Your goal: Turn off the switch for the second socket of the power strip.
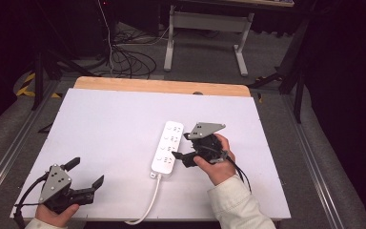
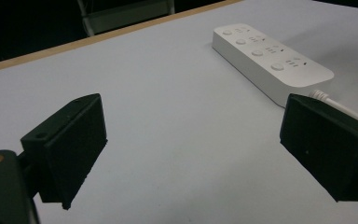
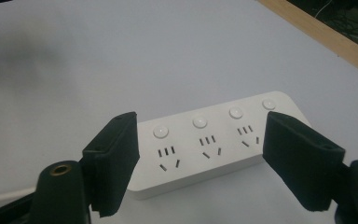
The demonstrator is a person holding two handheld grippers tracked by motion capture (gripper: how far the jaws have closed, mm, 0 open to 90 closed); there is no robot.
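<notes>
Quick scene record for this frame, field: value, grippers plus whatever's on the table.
surface: white table top with a wooden far edge
object: white four-outlet power strip, lying flat near the middle
cord: white cable running off the near edge
left gripper: jaws open, near-left corner, apart from the strip
right gripper: jaws open, at the strip's right side, contact unclear

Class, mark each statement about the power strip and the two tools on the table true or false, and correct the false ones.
1. The power strip lies on the white table. True.
2. The left tool grips the strip's cable. False: it is open, apart from it.
3. The right tool is beside the strip, open. True.
4. A plug sits in one socket. False: the visible sockets are empty.
</notes>
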